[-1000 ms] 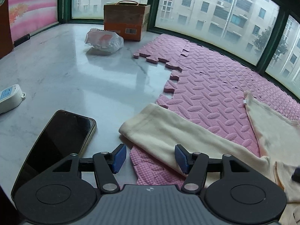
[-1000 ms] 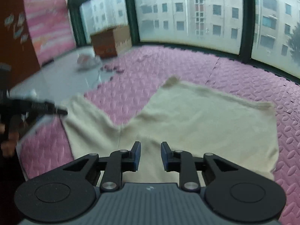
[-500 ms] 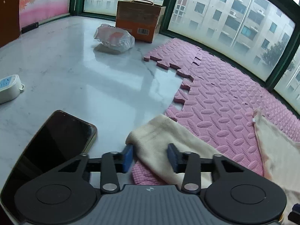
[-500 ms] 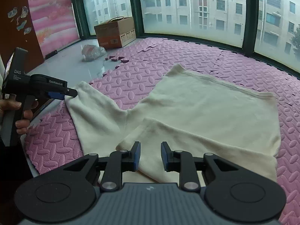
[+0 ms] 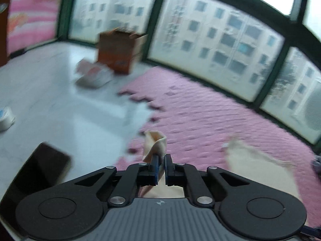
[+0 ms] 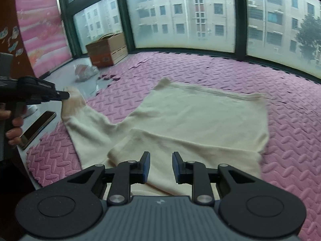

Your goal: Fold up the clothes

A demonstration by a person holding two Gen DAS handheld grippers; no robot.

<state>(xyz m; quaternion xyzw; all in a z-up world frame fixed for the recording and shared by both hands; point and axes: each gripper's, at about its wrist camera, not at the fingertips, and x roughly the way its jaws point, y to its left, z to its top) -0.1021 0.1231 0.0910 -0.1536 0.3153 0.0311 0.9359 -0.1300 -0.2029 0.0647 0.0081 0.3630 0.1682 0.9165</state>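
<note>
A cream long-sleeved top [image 6: 200, 116] lies flat on the pink foam mat [image 6: 291, 120]. One sleeve [image 6: 160, 140] is folded across its near part. My left gripper [image 5: 161, 160] is closing tight on the other sleeve's cuff [image 5: 155, 142], pads pressing the cloth, and holds it lifted off the mat. In the right wrist view that left gripper [image 6: 67, 95] sits at far left with the raised sleeve [image 6: 80, 108] hanging from it. My right gripper [image 6: 161, 164] hovers open over the folded sleeve, nothing between its fingers.
A dark phone [image 6: 38, 126] lies on the marble floor [image 5: 50, 100] beside the mat's left edge. A cardboard box [image 6: 108, 49] and a plastic bag [image 6: 84, 72] sit far left by the windows. A white power strip [image 5: 5, 118] lies at the left edge.
My left gripper closed on the sleeve cuff and lifted it off the mat. My right gripper shifted over the folded sleeve, its gap unchanged.
</note>
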